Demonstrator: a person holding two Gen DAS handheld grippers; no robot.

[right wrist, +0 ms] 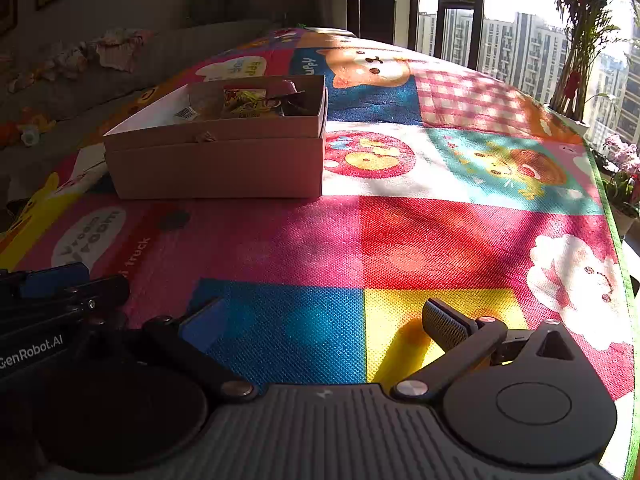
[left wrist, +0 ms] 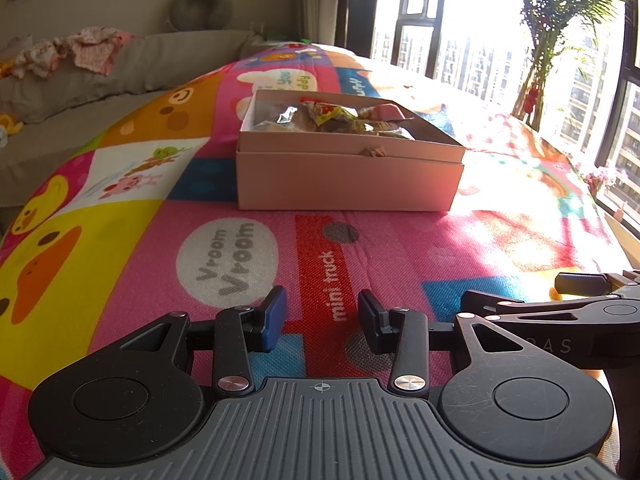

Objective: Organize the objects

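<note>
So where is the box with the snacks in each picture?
Left wrist view: the box sits upper middle, straight beyond the left hand-held gripper.
Right wrist view: the box sits upper left, ahead and to the left of the right hand-held gripper.
Shared landmark: the "Vroom Vroom" bubble on the mat.

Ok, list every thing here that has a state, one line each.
Pink cardboard box: open, lid off, standing on the play mat.
Wrapped snack packets: piled inside the box.
Left gripper: jaws apart, nothing between them.
Right gripper: jaws wide apart, empty.
Colourful cartoon play mat: spread flat, partly sunlit.
</note>
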